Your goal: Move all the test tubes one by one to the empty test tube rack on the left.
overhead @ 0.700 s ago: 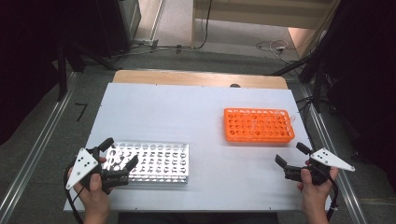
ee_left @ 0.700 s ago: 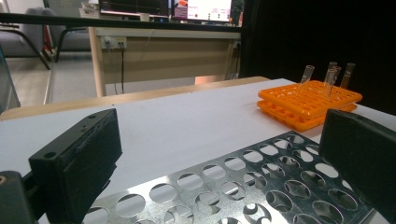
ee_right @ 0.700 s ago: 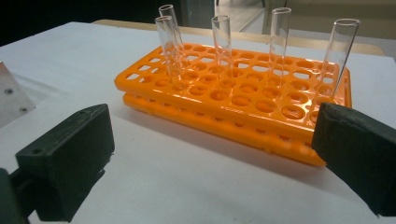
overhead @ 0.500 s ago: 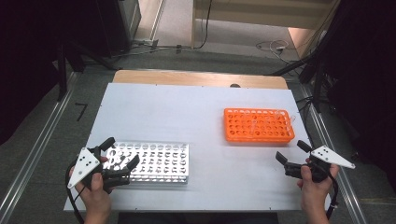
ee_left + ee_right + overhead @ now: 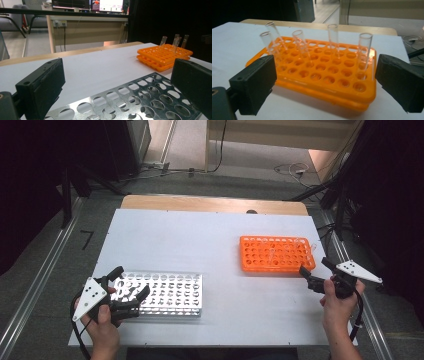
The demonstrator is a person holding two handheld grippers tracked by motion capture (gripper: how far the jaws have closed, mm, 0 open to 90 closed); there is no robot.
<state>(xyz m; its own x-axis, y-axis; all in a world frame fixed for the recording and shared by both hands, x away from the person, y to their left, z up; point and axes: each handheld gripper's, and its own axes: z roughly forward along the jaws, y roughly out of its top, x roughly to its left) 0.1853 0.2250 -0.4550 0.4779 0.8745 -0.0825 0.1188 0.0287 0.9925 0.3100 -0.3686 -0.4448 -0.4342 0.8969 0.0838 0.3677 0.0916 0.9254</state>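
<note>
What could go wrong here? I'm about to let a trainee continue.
The glass tubes stand loose and tilted in the orange rack; the open right claw closing in could knock one over. The left claw hovers open over the metal rack, which sits near the table edge and could get shoved.

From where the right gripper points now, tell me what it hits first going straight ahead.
Probably the orange test-tube rack, lying straight between the open jaws of the right gripper. Its near edge would likely come before the nearest glass tube, though height above the table is unclear.
</note>
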